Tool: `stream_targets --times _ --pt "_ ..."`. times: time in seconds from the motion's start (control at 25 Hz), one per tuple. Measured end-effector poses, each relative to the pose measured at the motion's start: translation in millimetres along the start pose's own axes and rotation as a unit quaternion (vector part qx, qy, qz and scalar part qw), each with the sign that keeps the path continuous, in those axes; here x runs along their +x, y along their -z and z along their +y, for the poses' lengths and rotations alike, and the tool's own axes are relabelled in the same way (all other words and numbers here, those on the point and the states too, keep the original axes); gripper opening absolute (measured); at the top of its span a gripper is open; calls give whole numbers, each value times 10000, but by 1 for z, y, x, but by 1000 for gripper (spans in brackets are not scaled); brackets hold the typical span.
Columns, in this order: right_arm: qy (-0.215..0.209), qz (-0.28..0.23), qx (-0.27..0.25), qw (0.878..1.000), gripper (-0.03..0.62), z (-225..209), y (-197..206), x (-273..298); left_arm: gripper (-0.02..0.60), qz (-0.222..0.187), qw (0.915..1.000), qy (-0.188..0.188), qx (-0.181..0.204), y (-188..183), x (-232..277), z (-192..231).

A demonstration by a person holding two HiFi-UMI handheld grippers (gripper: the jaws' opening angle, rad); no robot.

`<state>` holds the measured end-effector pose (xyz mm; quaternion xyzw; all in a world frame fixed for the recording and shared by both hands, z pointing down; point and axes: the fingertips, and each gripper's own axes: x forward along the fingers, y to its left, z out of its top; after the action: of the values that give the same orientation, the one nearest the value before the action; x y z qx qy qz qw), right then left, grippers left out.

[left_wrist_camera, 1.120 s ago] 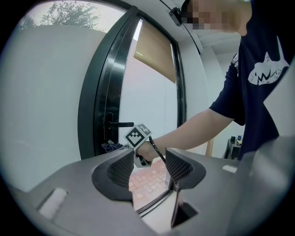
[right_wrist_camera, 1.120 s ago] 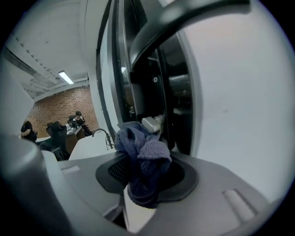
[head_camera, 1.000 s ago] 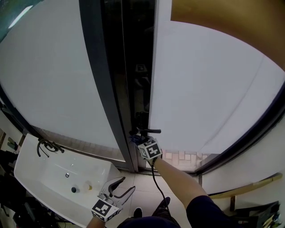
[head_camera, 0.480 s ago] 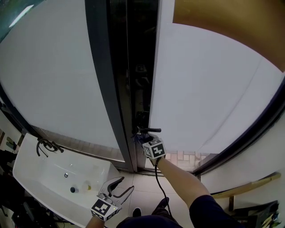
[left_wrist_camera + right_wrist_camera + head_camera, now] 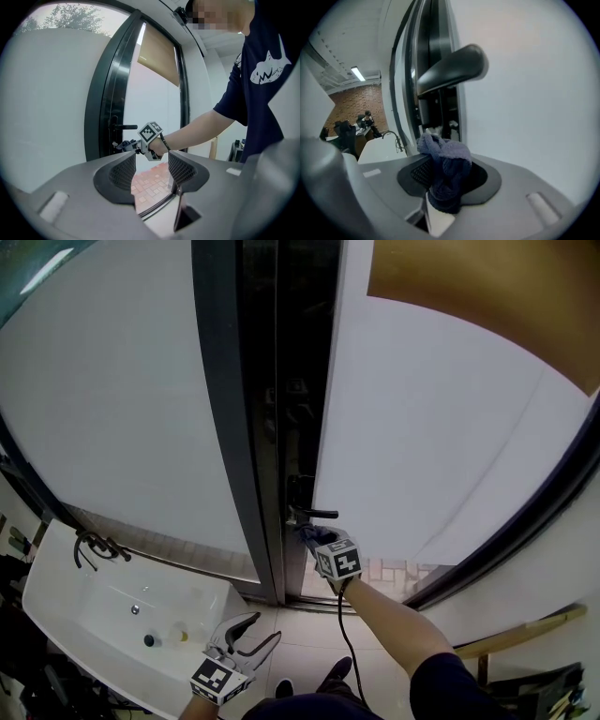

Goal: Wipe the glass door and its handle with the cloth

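One cloth (image 5: 445,171) near the handle (image 5: 451,69)

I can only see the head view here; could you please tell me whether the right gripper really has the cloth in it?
Observer: Yes. The right gripper view shows the right gripper with its jaws shut on a bunched blue cloth.
Operator: Thank you. Is the cloth on the handle?
Observer: It does not seem so. The lever of the handle shows above the cloth, with a gap between them.
Operator: And is the left gripper holding anything?
Observer: No. In the left gripper view, the jaws of the left gripper stand apart with nothing between them.
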<state>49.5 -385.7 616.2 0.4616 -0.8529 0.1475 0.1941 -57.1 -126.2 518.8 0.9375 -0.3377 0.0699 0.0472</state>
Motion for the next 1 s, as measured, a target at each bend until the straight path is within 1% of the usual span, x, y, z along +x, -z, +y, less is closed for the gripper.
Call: stream_targets --times 0.08,0.16,0.28,0.36,0.52,0.64,0.76,0.84,1.0 --pt "-239 207 -154 9994 141 19 11 7 212 -12 10000 10 30 1 0 1" --pt "-420 308 -167 9985 141 35 15 19 212 -36 10000 12 47 0 0 3" --pt "-505 474 -45 9976 141 44 13 38 212 -64 10000 0 60 -1 4 5" --pt "-438 539 114 9975 141 41 10 48 212 -56 10000 -12 38 -3 6 4" --pt "-226 547 603 9964 141 30 -3 59 212 -39 10000 -47 -41 -8 7 4" --pt "-180 502 797 9954 141 29 -5 59 212 -28 9999 -112 -52 -3 6 8" --pt "-23 348 848 9958 143 24 -7 53 212 -63 9999 -86 -58 -8 7 5" --pt "40 298 862 9958 143 20 -7 50 212 -75 9999 -71 3 -5 7 6" --pt "227 241 724 9968 141 4 -9 40 212 -74 10000 -30 13 -3 8 5"
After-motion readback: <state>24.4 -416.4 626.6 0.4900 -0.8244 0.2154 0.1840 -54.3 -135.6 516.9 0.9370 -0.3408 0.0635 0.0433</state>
